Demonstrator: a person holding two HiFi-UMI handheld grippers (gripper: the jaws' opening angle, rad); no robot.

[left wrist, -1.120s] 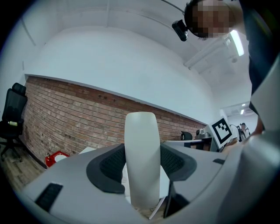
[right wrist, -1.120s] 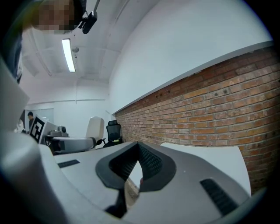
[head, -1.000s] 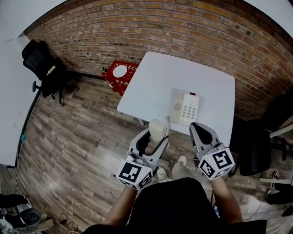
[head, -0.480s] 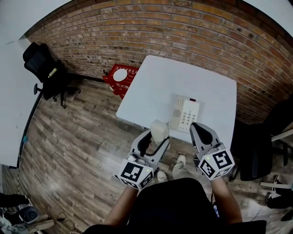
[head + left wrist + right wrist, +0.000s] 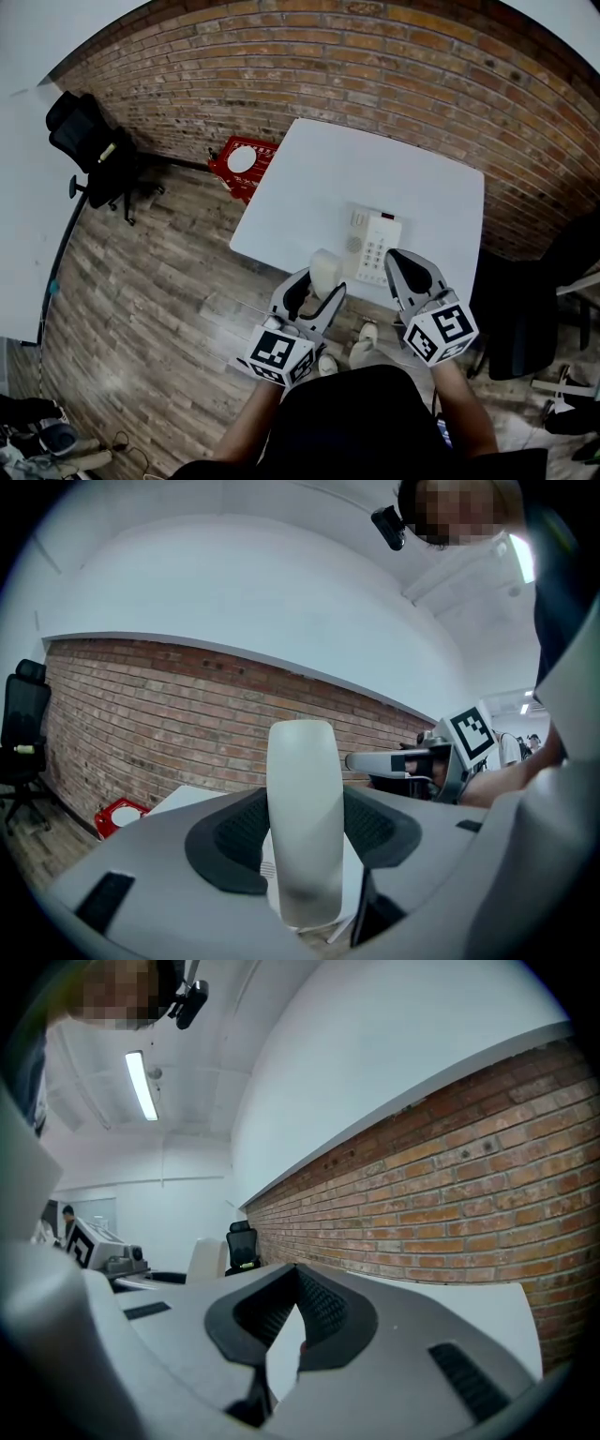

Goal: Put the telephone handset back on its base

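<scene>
The white telephone base [image 5: 373, 244] with its keypad lies on the white table [image 5: 375, 178] near the front edge. The white handset [image 5: 323, 273] [image 5: 304, 817] stands upright between the jaws of my left gripper [image 5: 317, 289] [image 5: 305, 841], which is shut on it, just left of the base and at the table's front edge. A thin cord hangs below the handset in the left gripper view. My right gripper [image 5: 412, 272] [image 5: 295, 1321] hovers beside the base's near right corner, jaws together with nothing between them.
A brick wall runs behind the table. A red stool [image 5: 242, 161] stands on the wooden floor at the table's far left corner. A black office chair [image 5: 89, 141] is at the left, another chair [image 5: 525, 309] at the right.
Both grippers have crept forward toward the table. The handset now sits closer to the base's left side, and the right gripper is nearer the base's front corner.
</scene>
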